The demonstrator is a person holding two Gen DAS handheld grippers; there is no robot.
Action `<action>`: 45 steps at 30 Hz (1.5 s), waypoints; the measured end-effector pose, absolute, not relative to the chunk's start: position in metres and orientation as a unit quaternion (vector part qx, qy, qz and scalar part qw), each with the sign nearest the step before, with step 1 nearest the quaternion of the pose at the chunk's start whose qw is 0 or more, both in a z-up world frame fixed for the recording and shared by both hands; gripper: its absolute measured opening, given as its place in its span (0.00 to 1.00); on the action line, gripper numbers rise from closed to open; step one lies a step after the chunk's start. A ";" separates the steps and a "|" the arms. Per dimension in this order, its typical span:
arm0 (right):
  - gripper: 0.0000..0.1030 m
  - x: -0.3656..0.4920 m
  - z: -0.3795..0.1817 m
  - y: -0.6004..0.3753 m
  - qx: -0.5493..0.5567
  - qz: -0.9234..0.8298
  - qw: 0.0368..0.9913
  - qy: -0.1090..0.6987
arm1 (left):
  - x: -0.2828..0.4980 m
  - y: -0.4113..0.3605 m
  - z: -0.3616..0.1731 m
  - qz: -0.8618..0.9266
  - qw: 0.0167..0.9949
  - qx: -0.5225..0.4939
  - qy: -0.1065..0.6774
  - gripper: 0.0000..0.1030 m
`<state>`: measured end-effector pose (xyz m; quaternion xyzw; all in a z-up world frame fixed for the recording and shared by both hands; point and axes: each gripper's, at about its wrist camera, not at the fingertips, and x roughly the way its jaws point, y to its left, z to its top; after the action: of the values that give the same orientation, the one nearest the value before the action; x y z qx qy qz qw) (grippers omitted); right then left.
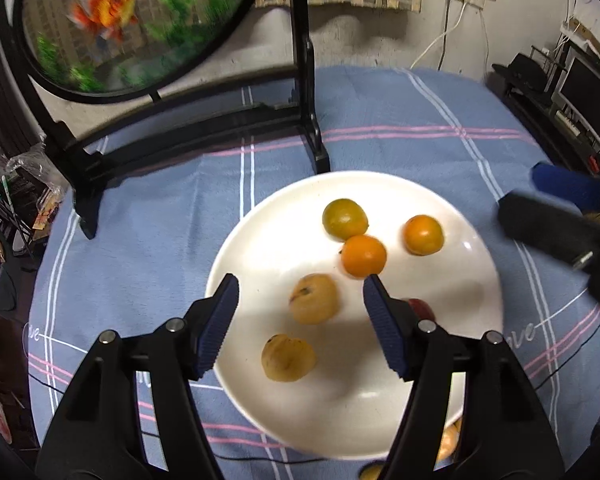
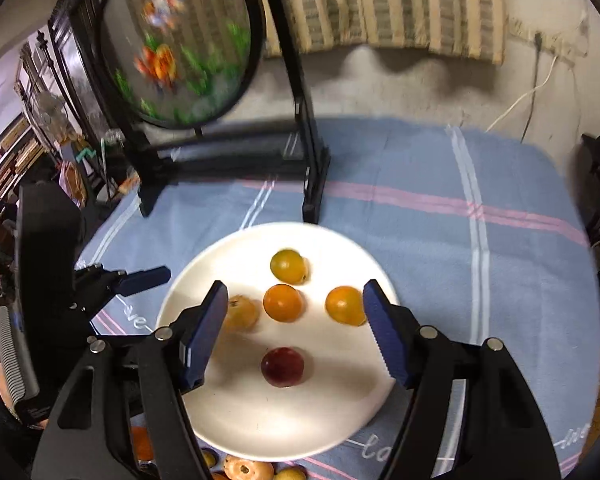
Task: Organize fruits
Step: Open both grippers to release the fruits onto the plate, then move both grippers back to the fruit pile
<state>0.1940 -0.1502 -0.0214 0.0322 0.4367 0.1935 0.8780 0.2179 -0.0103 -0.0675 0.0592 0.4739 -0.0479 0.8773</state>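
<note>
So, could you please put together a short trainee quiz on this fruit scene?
1. True or false: the left gripper is holding a fruit.
2. How many fruits lie on the white plate? A four, B six, C nine.
3. In the right wrist view, what colour is the fruit lowest on the plate?
Key: 1 false, its fingers stand apart and grip nothing; 2 B; 3 dark red, the red fruit.

You're in a lived-in home: blanket-covered worktop (image 1: 380, 120), goldfish screen (image 1: 132, 20), striped curtain (image 2: 380, 4), cluttered shelves (image 2: 8, 152).
</note>
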 end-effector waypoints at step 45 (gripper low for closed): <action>0.64 -0.042 -0.121 -0.175 -0.028 0.164 0.818 0.551 | -0.039 0.037 -0.119 -0.107 0.830 0.056 0.544 0.80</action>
<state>-0.0419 -0.1748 -0.1213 -0.0281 0.5511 0.1642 0.8177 -0.0387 0.0367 -0.1195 0.0559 0.5439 -0.1067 0.8305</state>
